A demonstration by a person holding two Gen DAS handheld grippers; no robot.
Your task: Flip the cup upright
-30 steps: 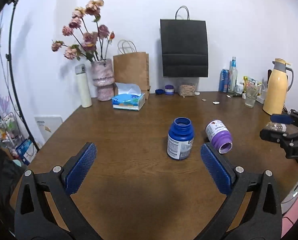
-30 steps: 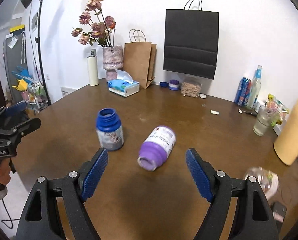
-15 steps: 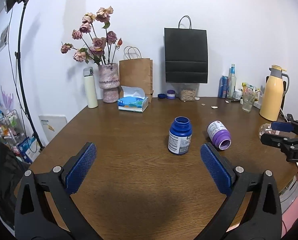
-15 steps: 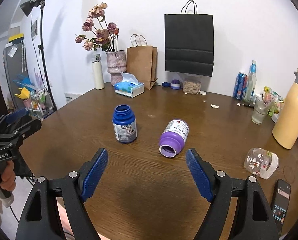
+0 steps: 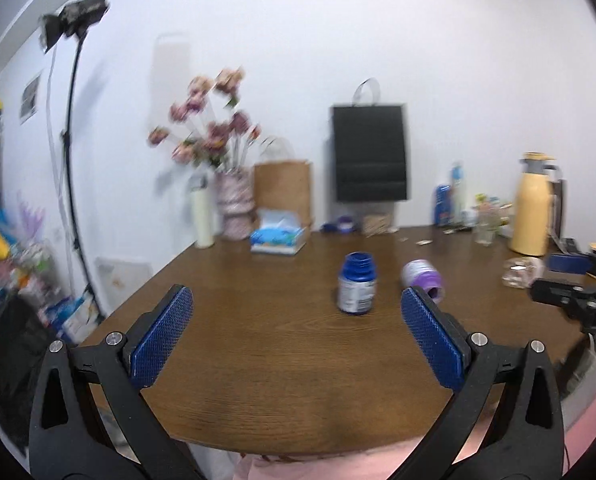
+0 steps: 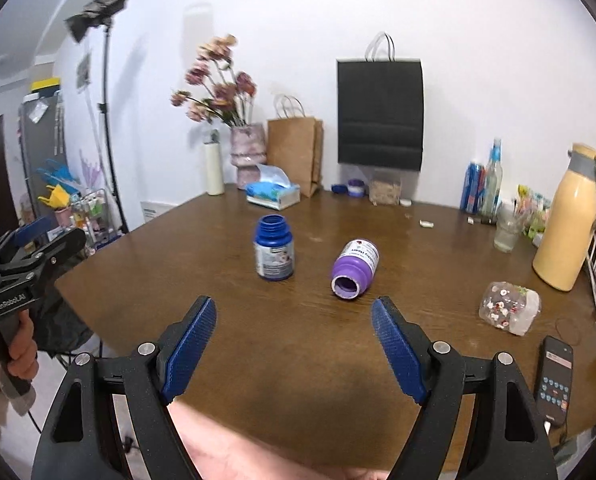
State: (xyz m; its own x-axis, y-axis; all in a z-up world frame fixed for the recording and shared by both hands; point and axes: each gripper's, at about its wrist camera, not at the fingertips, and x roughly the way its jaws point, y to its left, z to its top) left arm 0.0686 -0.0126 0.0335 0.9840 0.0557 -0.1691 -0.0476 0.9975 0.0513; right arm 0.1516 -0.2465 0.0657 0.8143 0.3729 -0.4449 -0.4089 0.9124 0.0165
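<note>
Two near-edge views, possibly level, sharing table (image 5: pixel 281 360).

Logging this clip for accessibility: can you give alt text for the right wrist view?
The open right gripper hovers over a brown table, facing a purple bottle lying on its side beside an upright blue bottle. The left gripper shows at the left edge, paper bags and flowers behind.

It looked like a lived-in home dining room — a wooden table (image 6: pixel 298 344) cluttered with a vase of dried flowers (image 6: pixel 246 148), tissue box (image 6: pixel 273 194), thermos jug (image 6: pixel 568 216) and paper bags (image 6: pixel 295 152) — with a light stand (image 6: pixel 105 92) alongside.
</note>
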